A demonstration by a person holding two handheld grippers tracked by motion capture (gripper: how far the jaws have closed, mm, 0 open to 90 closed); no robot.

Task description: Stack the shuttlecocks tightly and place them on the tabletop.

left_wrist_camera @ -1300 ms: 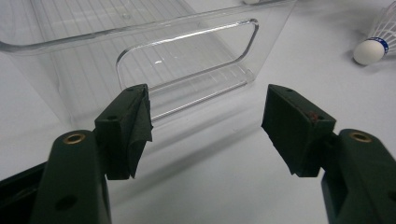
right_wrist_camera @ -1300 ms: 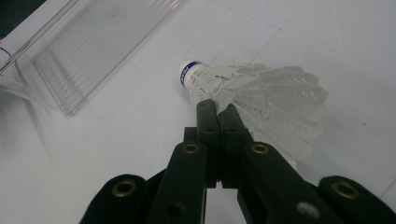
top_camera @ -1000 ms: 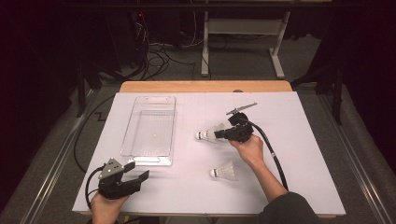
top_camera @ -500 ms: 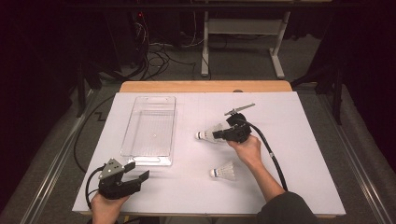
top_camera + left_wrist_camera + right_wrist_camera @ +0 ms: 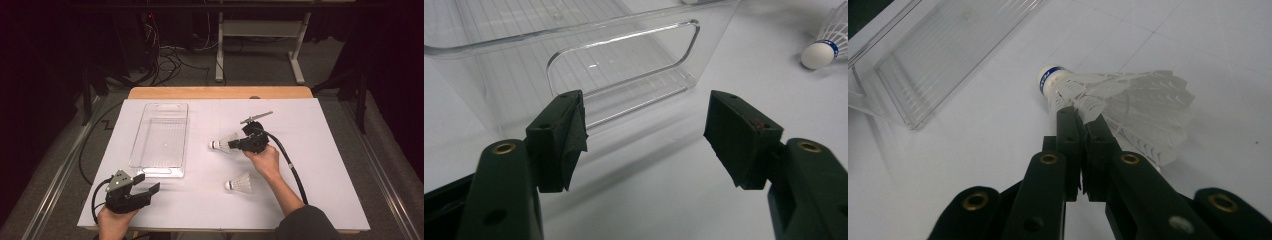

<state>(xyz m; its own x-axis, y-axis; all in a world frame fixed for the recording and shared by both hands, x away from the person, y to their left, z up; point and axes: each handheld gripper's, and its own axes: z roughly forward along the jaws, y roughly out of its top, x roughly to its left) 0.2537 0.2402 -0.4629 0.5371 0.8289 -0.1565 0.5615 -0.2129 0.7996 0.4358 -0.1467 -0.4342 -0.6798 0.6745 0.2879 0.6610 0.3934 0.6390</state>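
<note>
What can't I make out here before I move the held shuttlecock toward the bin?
- Held shuttlecock: the right gripper covers where the pads meet the feathers in the right gripper view; too small in the high view.
- Second shuttlecock: skirt cut off by the left gripper view's edge.
- Bin: clear walls, so wall height is unclear from above; far end cut off in the left gripper view.

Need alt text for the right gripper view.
The right gripper, jaws nearly shut, pinches the feathers of a white shuttlecock lying on a white table. A clear plastic tray sits at upper left.
</note>
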